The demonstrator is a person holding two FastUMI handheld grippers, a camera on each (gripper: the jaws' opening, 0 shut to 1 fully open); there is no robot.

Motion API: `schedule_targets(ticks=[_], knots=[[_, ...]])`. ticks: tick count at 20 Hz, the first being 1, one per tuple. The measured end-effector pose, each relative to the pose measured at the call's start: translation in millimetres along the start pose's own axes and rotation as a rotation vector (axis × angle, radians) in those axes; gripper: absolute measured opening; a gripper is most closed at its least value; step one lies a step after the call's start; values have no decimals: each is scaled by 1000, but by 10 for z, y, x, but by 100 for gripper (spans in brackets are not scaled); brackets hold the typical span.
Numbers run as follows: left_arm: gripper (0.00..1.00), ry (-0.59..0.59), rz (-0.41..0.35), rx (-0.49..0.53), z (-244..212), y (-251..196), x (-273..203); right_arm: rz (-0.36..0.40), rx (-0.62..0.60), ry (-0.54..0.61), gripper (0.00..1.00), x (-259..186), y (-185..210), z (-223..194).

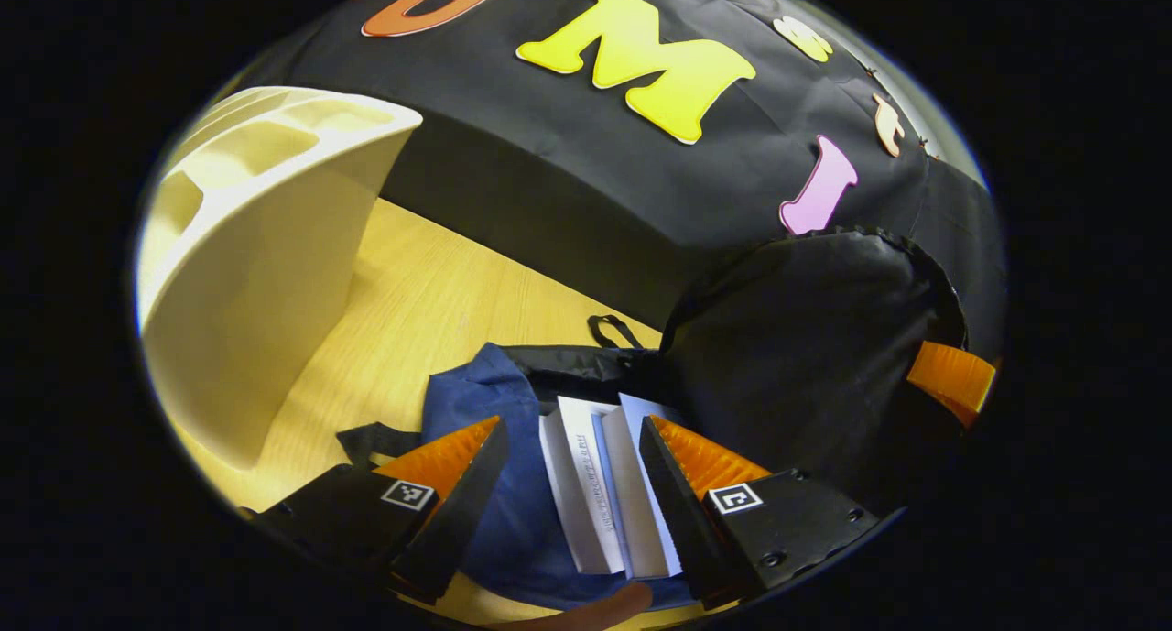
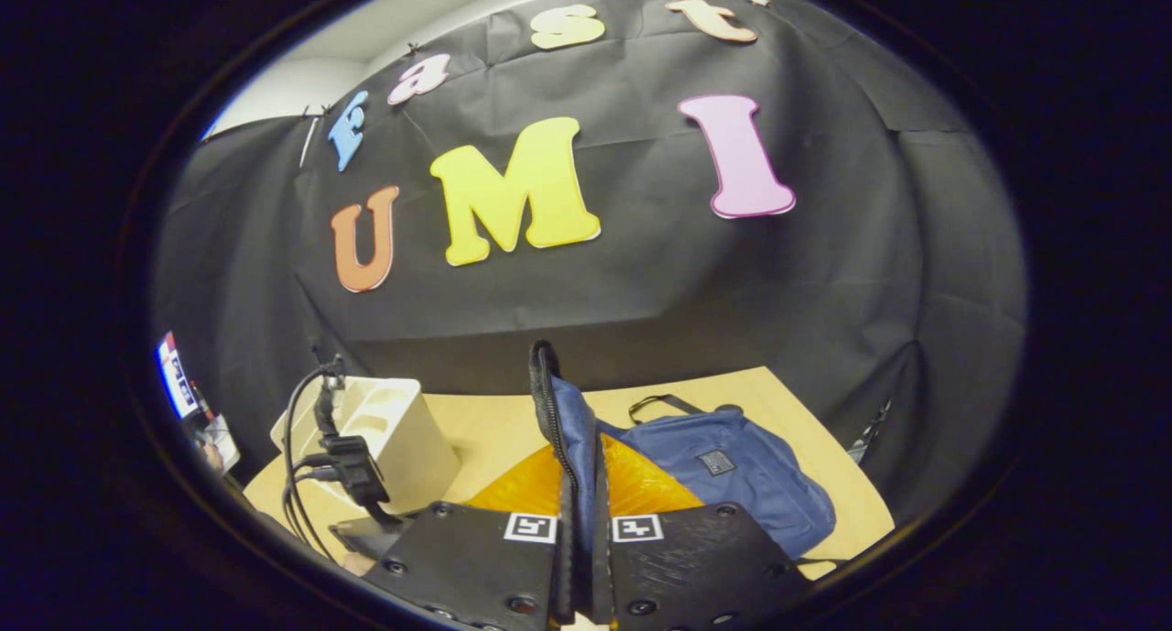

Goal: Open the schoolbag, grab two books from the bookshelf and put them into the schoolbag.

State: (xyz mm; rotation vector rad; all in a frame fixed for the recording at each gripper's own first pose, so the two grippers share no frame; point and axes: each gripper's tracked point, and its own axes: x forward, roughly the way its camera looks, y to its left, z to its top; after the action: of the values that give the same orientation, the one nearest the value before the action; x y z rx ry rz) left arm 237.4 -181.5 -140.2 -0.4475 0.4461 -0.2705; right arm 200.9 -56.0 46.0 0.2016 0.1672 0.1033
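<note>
Left gripper sits low over the open schoolbag, fingers apart, tilted down toward the opening. Two books stand between the fingers, white page edges and spines up, inside the blue bag; neither finger clearly touches them, the right one is just beside the nearer book. Black flap of the bag is raised at right, with an orange pad of the other gripper at its far edge. Cream bookshelf stands at left on the wooden bench, well apart from the bag.

Right gripper points forward and level, fingers together, clamped on the thin zipper-edged flap, which rises upright between them. Rest of the schoolbag sags on the bench just to the right. Right gripper view adds what the left lacks: bookshelf seen from outside at near left, with the left gripper's black body and cables in front of it. Books hidden from here.
</note>
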Motion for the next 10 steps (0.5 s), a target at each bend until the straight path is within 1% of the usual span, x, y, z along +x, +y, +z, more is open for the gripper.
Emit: schedule_targets(ticks=[2, 7, 10], knots=[[93, -22, 13, 59, 81, 73, -99, -28, -7, -8, 8, -7, -17, -34], [94, -90, 17, 151, 317, 117, -435, -68, -4, -25, 8, -38, 8, -122], [95, -147, 0, 221, 484, 95, -674, -91, 5, -36, 8, -27, 10, -209]])
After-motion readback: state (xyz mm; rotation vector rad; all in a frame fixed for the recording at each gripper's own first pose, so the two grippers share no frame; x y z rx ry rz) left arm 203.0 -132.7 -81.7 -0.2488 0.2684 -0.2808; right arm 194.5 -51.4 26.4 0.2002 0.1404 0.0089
